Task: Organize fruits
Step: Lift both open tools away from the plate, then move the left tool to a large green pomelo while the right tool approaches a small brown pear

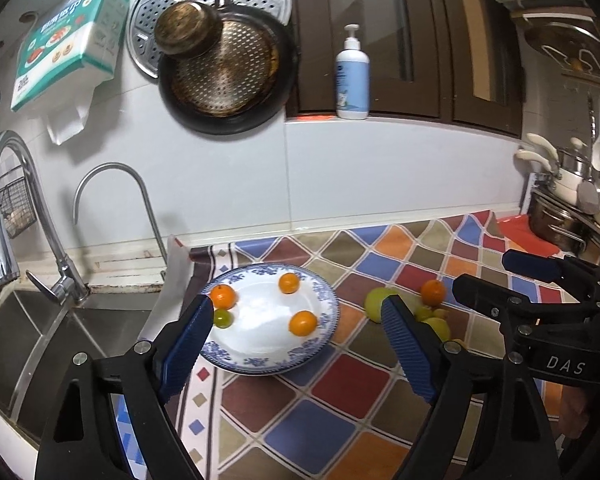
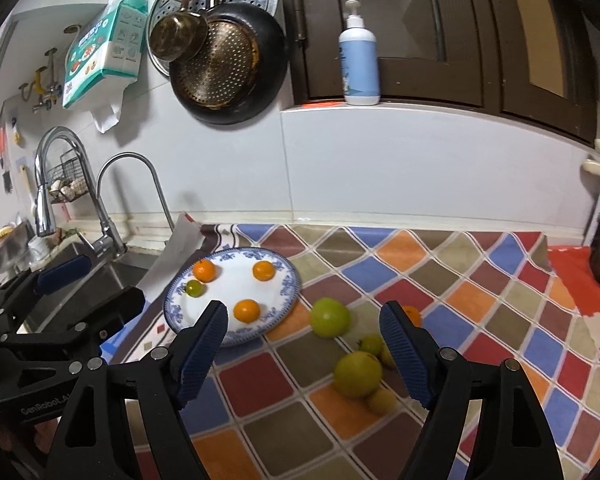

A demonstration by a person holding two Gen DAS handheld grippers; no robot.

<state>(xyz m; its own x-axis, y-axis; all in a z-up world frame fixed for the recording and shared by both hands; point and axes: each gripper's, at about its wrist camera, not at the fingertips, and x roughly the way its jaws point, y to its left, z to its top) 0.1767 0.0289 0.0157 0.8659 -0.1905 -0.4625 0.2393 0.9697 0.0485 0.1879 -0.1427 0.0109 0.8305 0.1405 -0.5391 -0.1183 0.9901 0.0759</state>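
Observation:
A blue-and-white plate [image 1: 328, 308] [image 2: 236, 284] stands on the patterned cloth near the sink. It holds three oranges [image 1: 303, 323] [image 2: 247, 310] and one small green fruit [image 1: 222, 318] [image 2: 194, 288]. To its right on the cloth lie a green apple [image 1: 376, 300] [image 2: 330, 317], a second large yellow-green fruit [image 2: 357, 373], several small yellow-green fruits [image 2: 371, 345] and an orange [image 1: 433, 292] [image 2: 412, 314]. My left gripper [image 1: 298, 304] [image 2: 112, 278] hangs open and empty before the plate. My right gripper [image 2: 303, 309] [image 1: 484, 270] is open and empty too, in front of the loose fruit.
A steel sink [image 1: 40, 344] with two taps [image 1: 4, 200] lies left of the cloth [image 2: 440, 280]. Pans [image 1: 224, 76] hang on the wall and a pump bottle [image 1: 353, 76] stands on the sill. Pots [image 1: 564, 224] crowd the far right.

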